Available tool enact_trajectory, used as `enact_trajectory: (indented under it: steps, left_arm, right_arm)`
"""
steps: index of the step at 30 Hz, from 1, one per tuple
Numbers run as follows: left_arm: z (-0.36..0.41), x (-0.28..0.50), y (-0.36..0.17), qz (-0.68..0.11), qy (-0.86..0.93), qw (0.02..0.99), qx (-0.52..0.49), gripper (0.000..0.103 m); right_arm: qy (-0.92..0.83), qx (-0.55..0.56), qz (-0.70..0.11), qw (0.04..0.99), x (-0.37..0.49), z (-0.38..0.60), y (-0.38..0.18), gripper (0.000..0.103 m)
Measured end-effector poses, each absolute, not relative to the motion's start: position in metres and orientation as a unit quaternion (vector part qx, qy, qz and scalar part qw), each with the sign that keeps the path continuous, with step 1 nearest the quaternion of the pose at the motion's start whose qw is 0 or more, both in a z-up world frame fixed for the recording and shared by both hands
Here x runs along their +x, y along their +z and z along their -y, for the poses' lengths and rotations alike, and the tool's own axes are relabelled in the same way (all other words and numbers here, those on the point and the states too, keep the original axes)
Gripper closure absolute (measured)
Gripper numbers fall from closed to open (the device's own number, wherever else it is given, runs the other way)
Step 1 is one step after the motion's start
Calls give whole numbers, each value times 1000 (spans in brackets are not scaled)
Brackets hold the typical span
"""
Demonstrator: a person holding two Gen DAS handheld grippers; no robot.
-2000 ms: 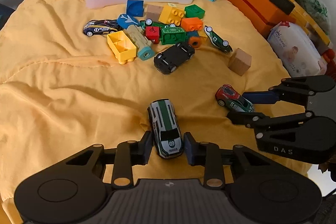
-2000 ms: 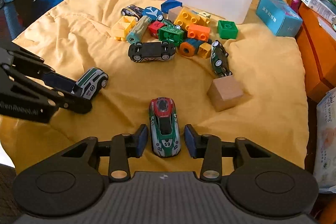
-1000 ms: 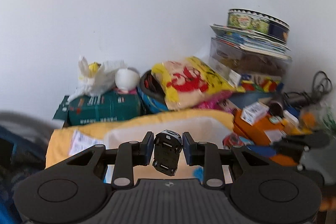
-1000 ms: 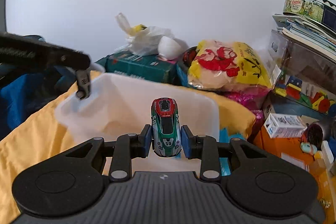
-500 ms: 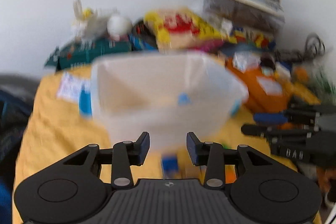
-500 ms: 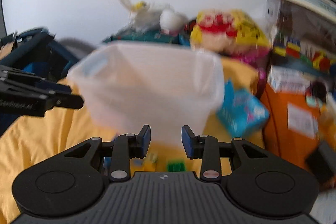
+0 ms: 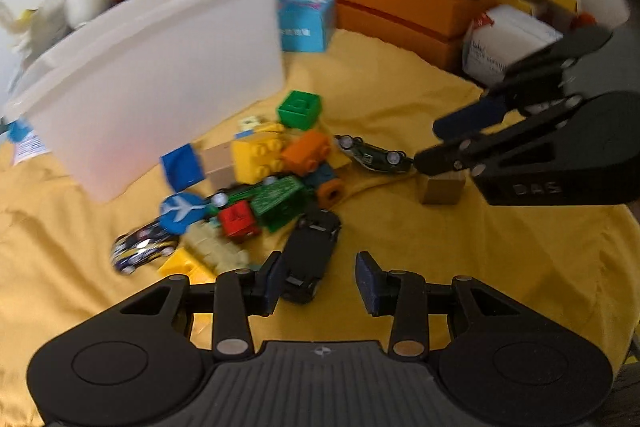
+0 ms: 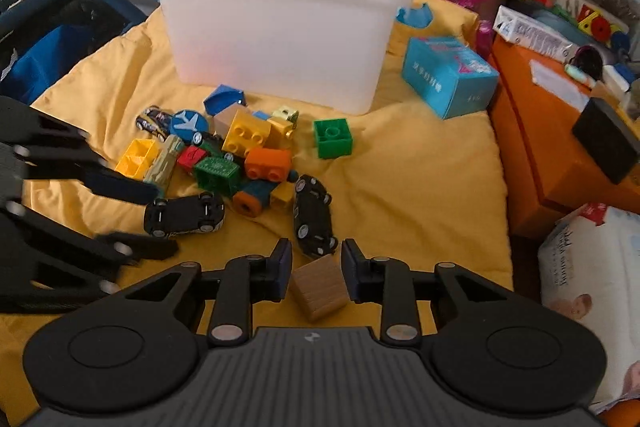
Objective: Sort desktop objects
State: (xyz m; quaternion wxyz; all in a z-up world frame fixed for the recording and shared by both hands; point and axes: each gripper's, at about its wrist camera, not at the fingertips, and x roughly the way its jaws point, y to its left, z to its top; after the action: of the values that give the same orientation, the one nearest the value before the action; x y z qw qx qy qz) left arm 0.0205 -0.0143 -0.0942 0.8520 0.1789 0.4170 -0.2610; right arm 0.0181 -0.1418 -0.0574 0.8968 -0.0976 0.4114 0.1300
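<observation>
- Cloth: yellow, covers the work surface; all toys lie on it.
- Bin: white, translucent, stands upright at the far side of the cloth; its contents cannot be seen.
- Orange boxes: stacked along the right edge of the cloth.
- Blue carton: lies to the right of the bin, just beside the orange boxes.
- Left gripper: pointed down at the cloth. Jaws are partly apart with a clear gap. The rear of the black car sits between them, against the left pad; the right pad is apart from it. No grip is seen.
- Right gripper: pointed down at the cloth. Jaws are closing around the wooden cube; the cube rests on the cloth between them, and a small gap shows on each side.
- Toy pile: bricks, cars and a round blue sign, grouped in front of the bin.
- Green brick: lies apart from the pile, on its right.
- Dark green car: lies on its roof, just beyond the wooden cube.
- Black car: on its roof, at the near edge of the pile.
</observation>
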Motion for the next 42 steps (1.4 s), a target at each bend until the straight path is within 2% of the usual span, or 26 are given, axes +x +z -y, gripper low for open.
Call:
enact_trajectory:
  steps: [3,5,8,13,19,21,25,28,30,32,35,39,41,42]
  left_arm:
    - [26,30,-105,-416,-252,848,212,64]
    - [29,40,-112,-424,-243,842,228,73]
    - [14,49,-102,-457,-251,839,156,84]
    - [-27,23,-80,-507,-271,818,-28,85]
    - [-52,-18,-111,-553,-232,793,-109,85]
    - [-62,-25,-117,-556,-222,788,-144,83]
    - [-74,-31,-111,-547,-186,804,-143,71]
    - [-81,-34,-101,-534,-171,819,-116,62]
    - [-80,-36,-93,-522,-167,832,-87,59]
    - [-78,-39,-90,-517,-167,837,-57,58]
    - [-68,-40,-85,-511,-179,840,-36,55]
    - [-54,-41,-85,-515,-202,832,-41,51]
    - [-43,-41,-91,-519,-201,830,-25,51]
    - [-39,-42,-92,-519,-200,831,-14,51]
  right_arm:
    - [127,-101,-406,899,14,142,-57,72]
    - [131,-101,-407,898,12,141,-59,72]
    - [139,-111,-400,899,9,137,-58,73]
    - [152,-122,-390,900,17,132,-58,73]
    - [154,-172,-403,886,44,114,-82,73]
    - [151,-205,-406,878,50,108,-93,80]
    - [140,-212,-407,877,47,109,-89,83]
    - [191,-134,-412,881,35,116,-62,83]
    - [236,-51,-444,863,28,122,-52,83]
    - [281,55,-498,818,23,129,-59,82]
    - [290,154,-542,773,17,140,-81,82]
    - [261,205,-571,751,12,159,-103,81]
    - [247,200,-561,764,10,167,-97,71]
    - [233,172,-551,782,8,168,-91,70]
